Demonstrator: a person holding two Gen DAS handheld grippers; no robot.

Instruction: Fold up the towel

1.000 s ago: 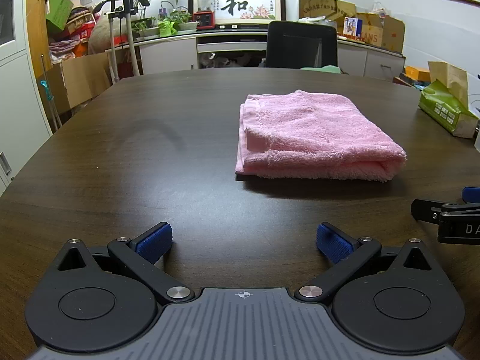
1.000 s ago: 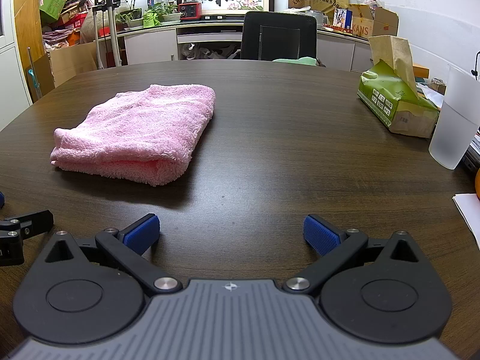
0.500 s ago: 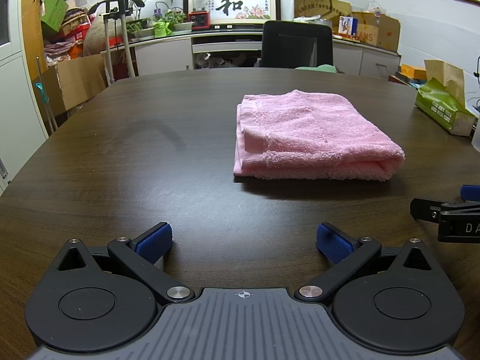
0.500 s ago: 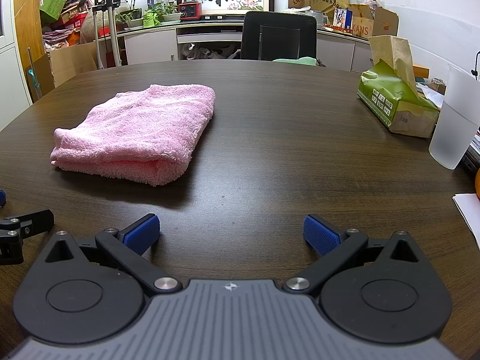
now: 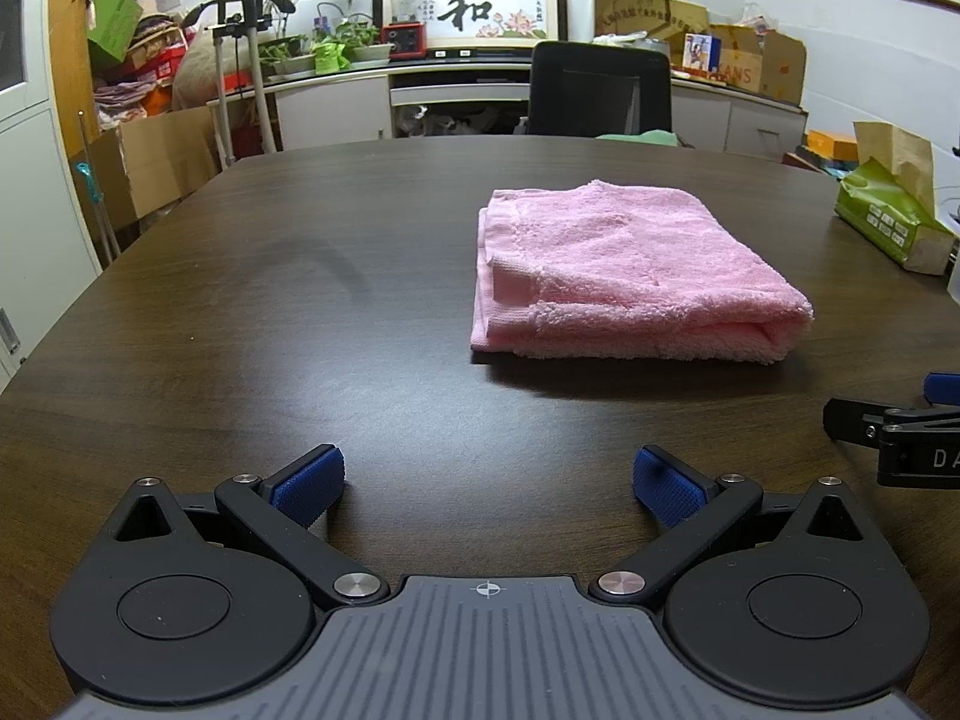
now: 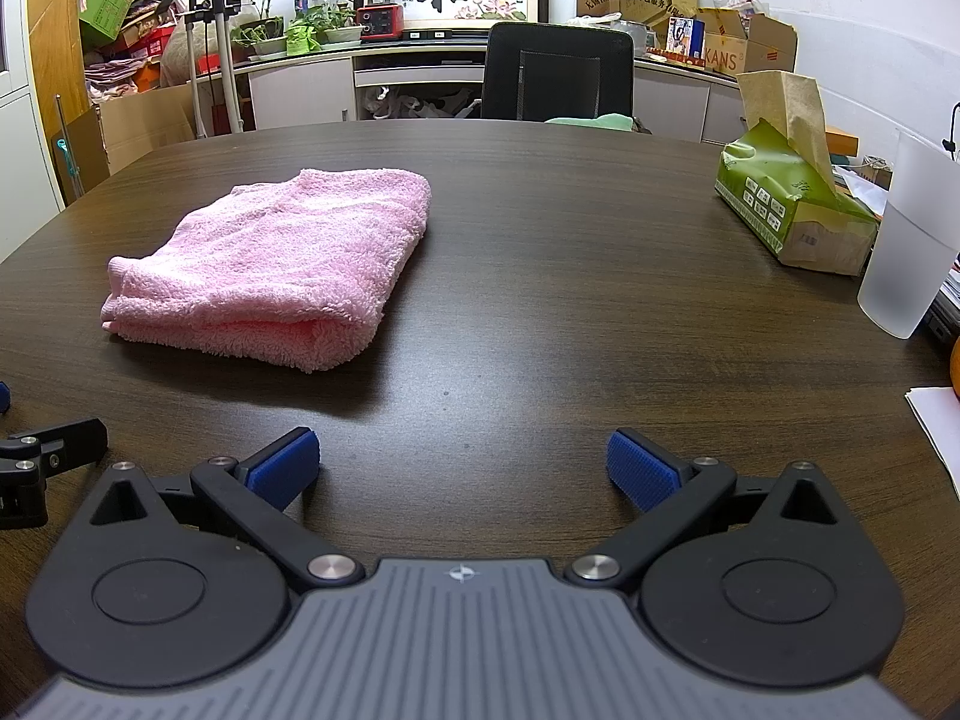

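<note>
A pink towel [image 5: 624, 276] lies folded in a thick rectangle on the dark wood table [image 5: 300, 312]. It also shows in the right wrist view [image 6: 276, 264], ahead and to the left. My left gripper [image 5: 487, 480] is open and empty, low over the table, short of the towel and to its left. My right gripper [image 6: 462, 467] is open and empty, short of the towel and to its right. Part of the right gripper [image 5: 900, 438] shows at the right edge of the left wrist view, and part of the left gripper [image 6: 42, 450] at the left edge of the right wrist view.
A green tissue box [image 6: 792, 210], a frosted plastic cup [image 6: 912, 246] and white papers [image 6: 936, 426] stand at the table's right side. A black office chair [image 6: 558, 72] is behind the far edge. Cabinets, boxes and plants line the back wall.
The left gripper's view has shifted slightly, so the towel sits a little lower and further left in it. The right gripper and the towel have not moved.
</note>
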